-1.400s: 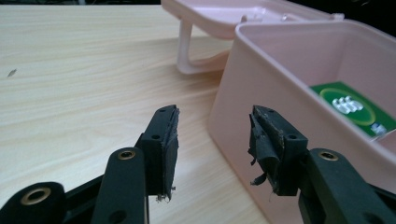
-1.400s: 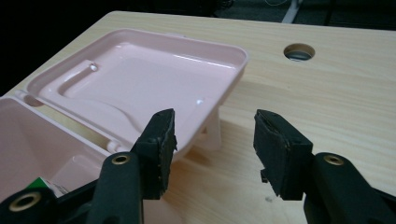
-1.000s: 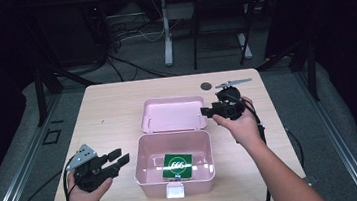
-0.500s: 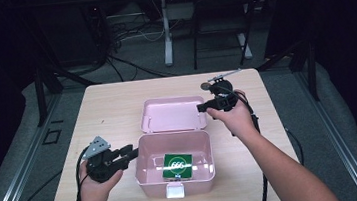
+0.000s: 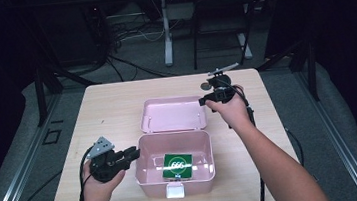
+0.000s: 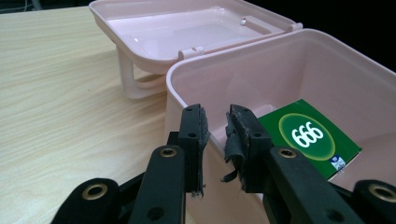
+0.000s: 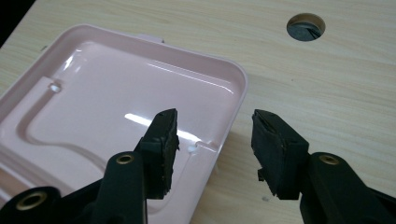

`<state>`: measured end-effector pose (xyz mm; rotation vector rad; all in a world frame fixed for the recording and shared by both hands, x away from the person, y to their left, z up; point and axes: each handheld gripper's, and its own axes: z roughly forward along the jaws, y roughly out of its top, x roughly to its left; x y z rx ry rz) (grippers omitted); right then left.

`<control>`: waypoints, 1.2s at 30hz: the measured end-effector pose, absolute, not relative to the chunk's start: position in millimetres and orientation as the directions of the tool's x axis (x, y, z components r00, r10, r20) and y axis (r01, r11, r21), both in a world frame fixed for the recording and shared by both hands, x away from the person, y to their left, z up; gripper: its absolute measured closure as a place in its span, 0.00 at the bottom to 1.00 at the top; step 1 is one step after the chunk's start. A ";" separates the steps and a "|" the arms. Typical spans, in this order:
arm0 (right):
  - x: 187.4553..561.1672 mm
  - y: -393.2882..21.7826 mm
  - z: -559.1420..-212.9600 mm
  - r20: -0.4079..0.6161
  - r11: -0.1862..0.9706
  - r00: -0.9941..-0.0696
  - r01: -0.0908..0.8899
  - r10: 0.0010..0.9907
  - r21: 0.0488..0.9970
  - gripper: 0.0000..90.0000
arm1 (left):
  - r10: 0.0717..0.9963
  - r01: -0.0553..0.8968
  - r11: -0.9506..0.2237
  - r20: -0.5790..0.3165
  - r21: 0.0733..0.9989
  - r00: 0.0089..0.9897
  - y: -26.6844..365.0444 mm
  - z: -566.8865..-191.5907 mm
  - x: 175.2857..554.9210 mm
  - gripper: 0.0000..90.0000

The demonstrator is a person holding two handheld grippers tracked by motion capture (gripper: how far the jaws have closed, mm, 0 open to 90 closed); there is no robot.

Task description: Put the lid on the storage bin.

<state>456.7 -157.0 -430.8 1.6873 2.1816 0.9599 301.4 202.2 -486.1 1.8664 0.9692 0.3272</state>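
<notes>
Pink plastic box, lid laid open; green card inside reads "666". Left gripper has just been closing astride the box wall, not yet pinching; right gripper released, straddling the lid's rim.

The left gripper sits low at the near left, its jaws just closing to a narrow gap. The right gripper reaches farther out, arm extended, jaws spread wide.
</notes>
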 end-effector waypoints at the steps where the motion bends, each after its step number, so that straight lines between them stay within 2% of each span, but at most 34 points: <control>1: 459.4 -156.7 -432.2 0.206 0.130 -0.314 0.783 0.927 0.609 0.56 | 0.742 0.479 -0.213 -0.178 0.852 0.647 201.5 -487.0 301.4 0.84; 14: 489.0 -150.4 -448.0 0.214 0.068 -0.217 0.835 0.952 0.546 0.62 | 0.740 0.472 -0.213 -0.174 0.856 0.650 201.4 -488.4 301.3 0.84; 36: 504.3 -144.1 -471.0 0.236 0.031 -0.151 0.894 0.960 0.447 0.79 | 0.737 0.475 -0.207 -0.183 0.856 0.651 202.0 -489.1 302.0 0.84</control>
